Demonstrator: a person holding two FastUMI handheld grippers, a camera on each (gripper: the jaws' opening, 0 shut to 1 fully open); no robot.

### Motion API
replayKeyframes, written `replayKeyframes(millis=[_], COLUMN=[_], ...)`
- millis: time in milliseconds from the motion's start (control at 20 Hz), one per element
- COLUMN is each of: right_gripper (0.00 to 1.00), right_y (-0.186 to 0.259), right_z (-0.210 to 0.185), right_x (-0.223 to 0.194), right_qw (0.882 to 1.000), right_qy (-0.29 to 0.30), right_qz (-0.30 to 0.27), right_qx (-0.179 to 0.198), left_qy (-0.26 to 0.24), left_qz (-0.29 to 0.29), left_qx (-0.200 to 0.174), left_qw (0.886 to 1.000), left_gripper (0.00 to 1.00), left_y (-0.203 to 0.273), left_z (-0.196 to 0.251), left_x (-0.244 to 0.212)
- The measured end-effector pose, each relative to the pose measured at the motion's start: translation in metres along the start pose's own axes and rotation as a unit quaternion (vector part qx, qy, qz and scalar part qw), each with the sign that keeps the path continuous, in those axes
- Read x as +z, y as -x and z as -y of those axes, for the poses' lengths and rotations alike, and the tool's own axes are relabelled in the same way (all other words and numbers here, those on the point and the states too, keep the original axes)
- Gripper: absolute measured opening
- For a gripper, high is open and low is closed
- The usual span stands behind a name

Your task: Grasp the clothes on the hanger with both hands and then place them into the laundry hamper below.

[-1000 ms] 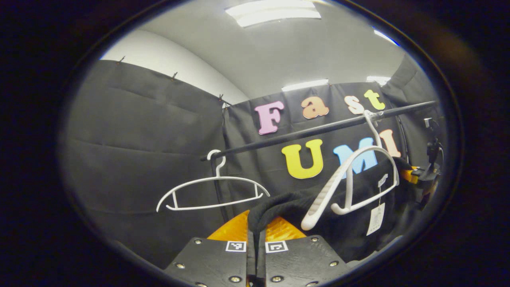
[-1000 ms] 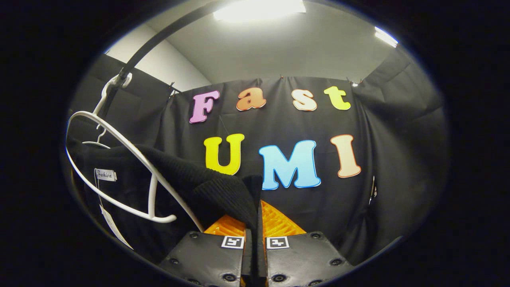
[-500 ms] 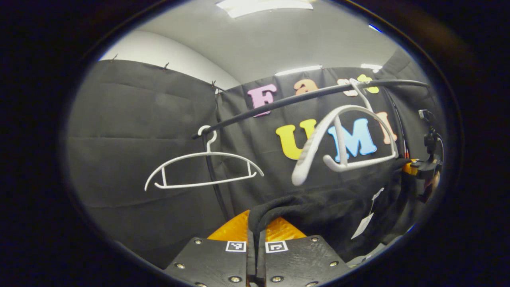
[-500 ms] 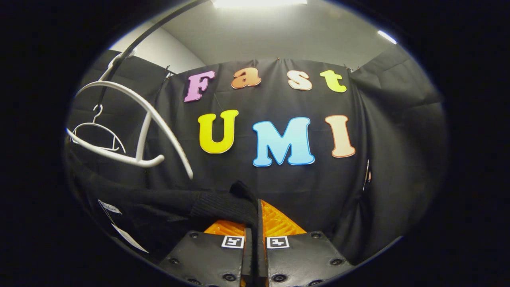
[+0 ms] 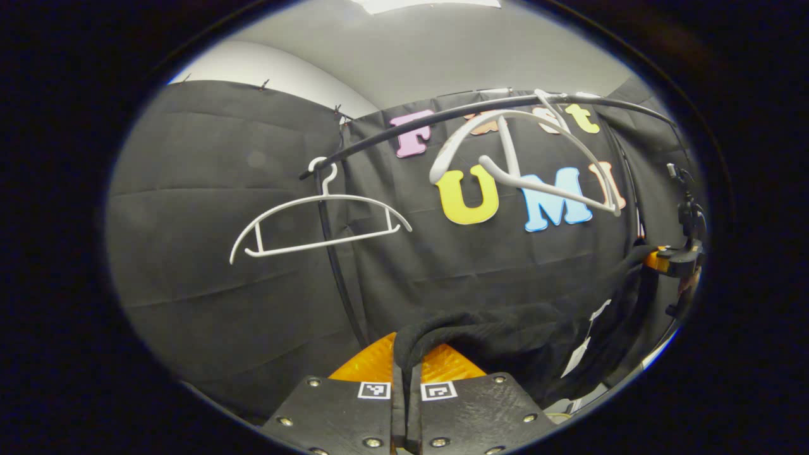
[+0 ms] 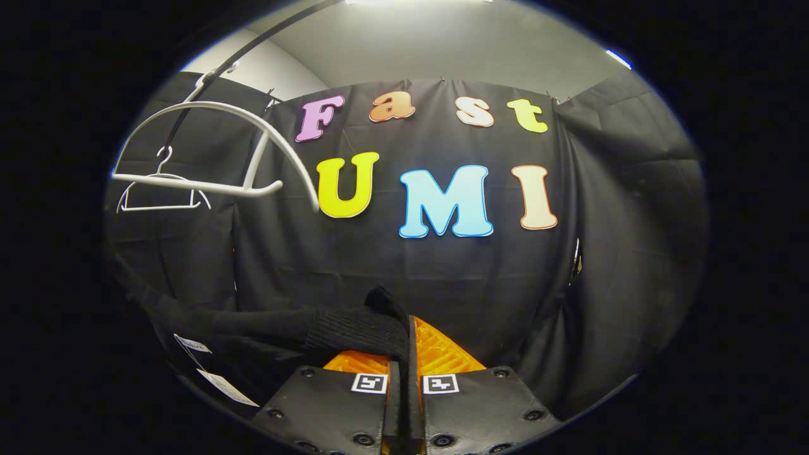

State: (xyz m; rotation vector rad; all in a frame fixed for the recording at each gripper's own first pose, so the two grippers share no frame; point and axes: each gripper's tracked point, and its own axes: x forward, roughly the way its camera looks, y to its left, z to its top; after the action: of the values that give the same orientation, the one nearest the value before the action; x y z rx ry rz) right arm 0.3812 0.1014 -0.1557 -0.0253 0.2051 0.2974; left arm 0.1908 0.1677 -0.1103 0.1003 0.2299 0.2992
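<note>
Sweater (image 5: 505, 328) below bare hanger (image 5: 524, 151), left gripper (image 5: 406, 385) fingers clamped on one end, right gripper (image 6: 404, 379) clamping other end, far right gripper (image 5: 676, 262) in left gripper view, tags (image 6: 215, 379) in right gripper view.

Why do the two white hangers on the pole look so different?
The thick hanger has fat, broad arms, while the thin hanger is skinny like wire. The thick hanger hangs tilted and turned, while the thin hanger hangs nearly level. The thick hanger sits further along the black pole, while the thin hanger hooks near its end. Both are white, bare, and hooked on that pole.
</note>
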Motion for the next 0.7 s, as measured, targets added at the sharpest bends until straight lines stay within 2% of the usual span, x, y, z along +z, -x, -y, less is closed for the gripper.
replayKeyframes(millis=[200,500,700], right_gripper=[0.07,0.07,0.07], right_y=[0.030,0.060,0.089], right_z=[-0.014,-0.038,-0.063], right_x=[-0.018,-0.048,-0.060], right_qw=[1.000,0.997,0.995], right_qy=[0.008,0.019,0.018], right_qz=[-0.016,-0.046,-0.060], right_qx=[0.018,0.051,0.080], left_qy=[0.001,-0.009,-0.002], left_qz=[-0.013,-0.028,-0.033], left_qx=[-0.014,-0.048,-0.072], left_qw=[1.000,0.998,0.997], left_gripper=[0.02,0.01,0.04], left_y=[0.012,0.032,0.052], left_z=[0.012,0.063,0.091], left_x=[-0.016,-0.041,-0.050])
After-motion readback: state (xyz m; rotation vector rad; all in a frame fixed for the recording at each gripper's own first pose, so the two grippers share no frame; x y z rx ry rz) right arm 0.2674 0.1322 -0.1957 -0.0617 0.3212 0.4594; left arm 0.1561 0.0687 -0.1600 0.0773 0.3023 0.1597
